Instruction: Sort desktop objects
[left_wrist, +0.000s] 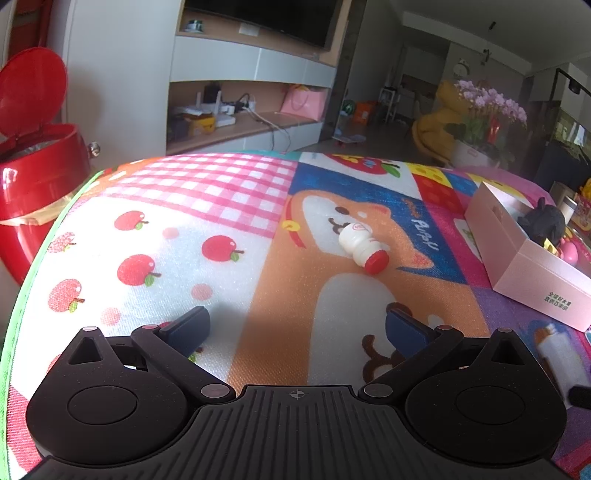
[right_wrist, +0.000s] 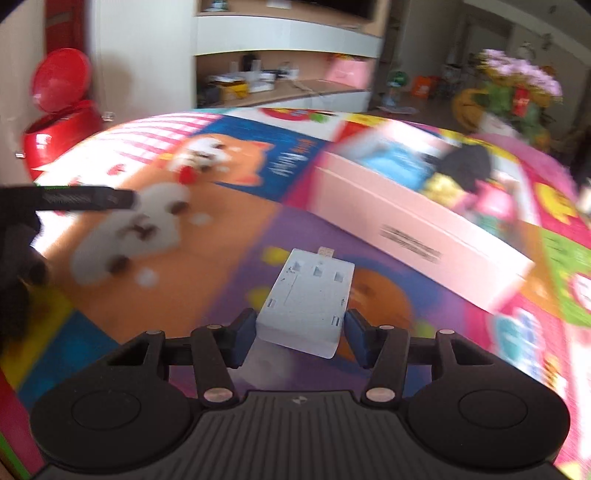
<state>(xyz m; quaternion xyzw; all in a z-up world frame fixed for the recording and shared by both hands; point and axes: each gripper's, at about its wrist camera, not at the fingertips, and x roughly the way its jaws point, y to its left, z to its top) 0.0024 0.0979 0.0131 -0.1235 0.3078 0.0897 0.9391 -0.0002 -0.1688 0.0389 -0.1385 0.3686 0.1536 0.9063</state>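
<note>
With the right gripper (right_wrist: 300, 334) seemingly clamped on the white block (right_wrist: 308, 301), carry it level over the pink box (right_wrist: 424, 225); left gripper (left_wrist: 295, 326) idles wide open, empty.

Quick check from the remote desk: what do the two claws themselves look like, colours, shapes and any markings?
Both match. The left claw and right claw are matte black plastic, with a ribbed centre plate bearing a small crosshair mark, two round hubs, and angled link arms with silver pins. The fingers carry dark blue pads. No cables or sleeves show.
</note>
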